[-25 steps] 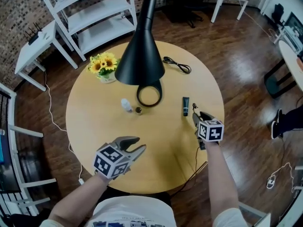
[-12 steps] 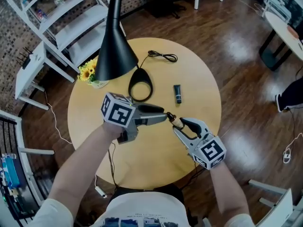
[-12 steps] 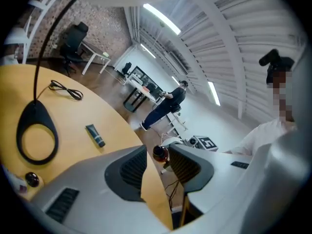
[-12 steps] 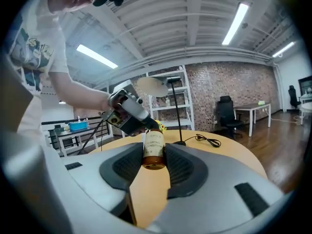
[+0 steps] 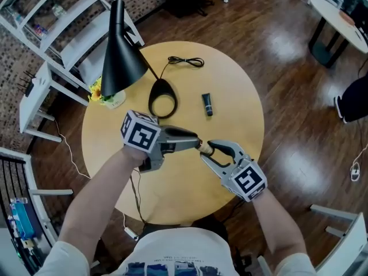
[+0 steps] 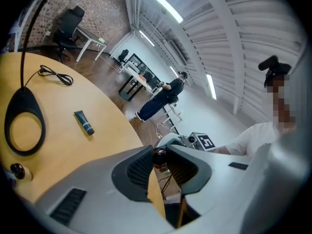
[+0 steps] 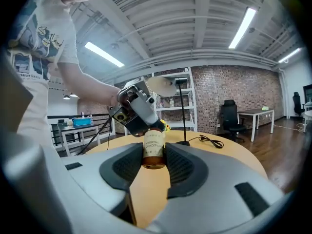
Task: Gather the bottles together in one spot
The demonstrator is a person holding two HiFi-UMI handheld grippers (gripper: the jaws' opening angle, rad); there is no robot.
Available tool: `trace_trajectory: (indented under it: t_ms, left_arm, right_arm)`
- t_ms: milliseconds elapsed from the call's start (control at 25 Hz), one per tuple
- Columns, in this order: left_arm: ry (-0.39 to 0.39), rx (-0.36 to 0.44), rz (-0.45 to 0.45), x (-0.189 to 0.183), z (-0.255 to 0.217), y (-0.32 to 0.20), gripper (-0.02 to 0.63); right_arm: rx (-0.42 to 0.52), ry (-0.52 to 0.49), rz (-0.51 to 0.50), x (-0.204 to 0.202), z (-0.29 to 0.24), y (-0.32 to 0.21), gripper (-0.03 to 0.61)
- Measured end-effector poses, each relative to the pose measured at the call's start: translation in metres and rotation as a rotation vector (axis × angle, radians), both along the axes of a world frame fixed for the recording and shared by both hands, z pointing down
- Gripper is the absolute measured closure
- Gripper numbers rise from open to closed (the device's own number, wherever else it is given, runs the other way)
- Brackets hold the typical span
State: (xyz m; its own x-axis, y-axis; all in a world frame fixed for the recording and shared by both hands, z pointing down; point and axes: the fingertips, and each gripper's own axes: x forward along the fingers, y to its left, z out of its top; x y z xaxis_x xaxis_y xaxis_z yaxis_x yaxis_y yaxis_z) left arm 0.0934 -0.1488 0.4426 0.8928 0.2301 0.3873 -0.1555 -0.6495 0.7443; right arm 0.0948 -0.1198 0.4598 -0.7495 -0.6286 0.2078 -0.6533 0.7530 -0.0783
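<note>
A small amber bottle (image 7: pixel 154 149) with a pale label hangs above the round wooden table (image 5: pixel 241 96), near its front edge. My right gripper (image 5: pixel 208 148) is shut on the bottle's body. My left gripper (image 5: pixel 197 143) meets it from the left. Its jaws have just been closing, and its pads now press on the bottle's dark cap (image 6: pixel 160 158). A dark tube (image 5: pixel 206 104) lies on the table beyond the grippers. A small dark bottle (image 6: pixel 18 169) stands by the lamp base in the left gripper view; in the head view my left gripper hides it.
A black cone lamp (image 5: pixel 118 62) stands on a ring base (image 5: pixel 161 96) at the table's back left. A black cable (image 5: pixel 185 61) lies behind it, and yellow flowers (image 5: pixel 99 91) sit at the left rim. White shelves (image 5: pixel 57 16) stand beyond. A person stands far off.
Both grippers rose off the table and came together at its front, the right one carrying the bottle. The left jaws narrowed onto the cap within the last half second.
</note>
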Motion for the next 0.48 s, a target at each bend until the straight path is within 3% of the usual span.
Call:
trace_trajectory:
  t_ms: [240, 360, 480]
  left_arm:
    - [-0.054, 0.113, 0.005, 0.001, -0.005, -0.003, 0.536]
    - [-0.139, 0.253, -0.039, -0.010, -0.001, -0.024, 0.537]
    - [-0.286, 0.426, -0.124, -0.030, 0.014, -0.059, 0.537]
  right_arm:
    - [0.038, 0.080, 0.020, -0.002, 0.007, -0.007, 0.411]
    - [0.002, 0.124, 0.054, 0.003, 0.017, -0.009, 0.407]
    - [-0.016, 0.134, 0.093, 0.014, 0.022, -0.007, 0.407]
